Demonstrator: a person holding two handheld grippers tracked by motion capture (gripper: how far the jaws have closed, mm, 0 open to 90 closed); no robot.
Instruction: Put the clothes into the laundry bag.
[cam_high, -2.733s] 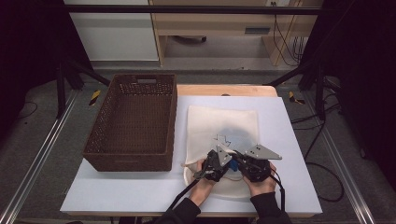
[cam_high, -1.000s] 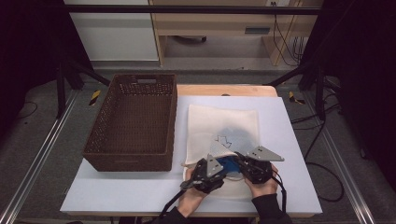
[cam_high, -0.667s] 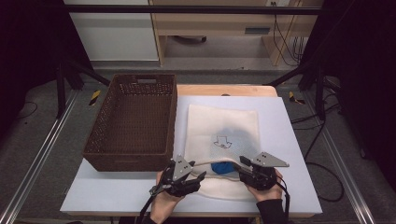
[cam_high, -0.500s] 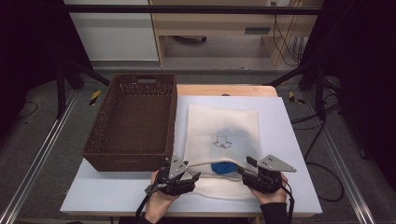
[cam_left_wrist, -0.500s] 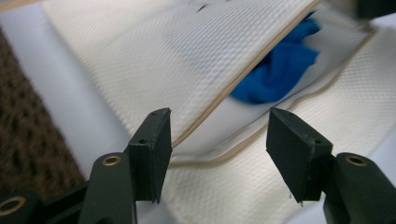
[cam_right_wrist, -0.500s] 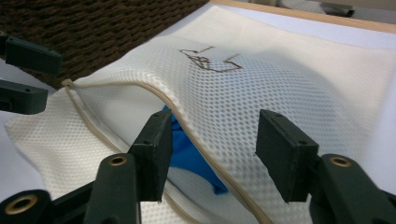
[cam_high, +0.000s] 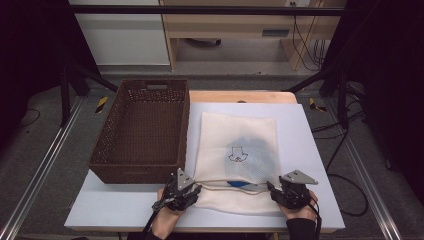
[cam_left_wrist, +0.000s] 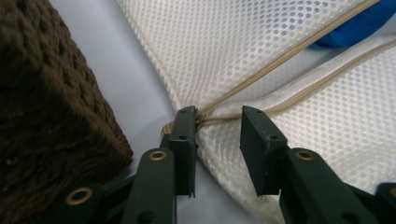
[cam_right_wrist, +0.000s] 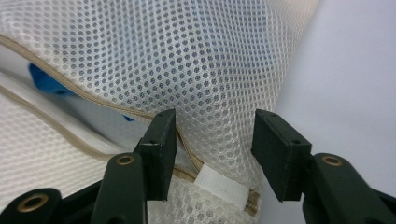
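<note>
Both grippers sit released at the zip ends of the mesh laundry bag (cam_high: 235, 167): left gripper (cam_left_wrist: 217, 122), right gripper (cam_right_wrist: 212, 128). The zip gapes, blue garment (cam_left_wrist: 348, 32) inside; closing it and reaching the wicker basket (cam_high: 142, 130) look undone.

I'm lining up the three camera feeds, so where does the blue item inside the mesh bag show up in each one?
High view: the blue item sits low centre, in the bag's open mouth between the two grippers.
Left gripper view: the top right corner, past the jaws.
Right gripper view: the left side, behind the mesh.
Shared landmark: the tan zipper tape running beside it.
</note>
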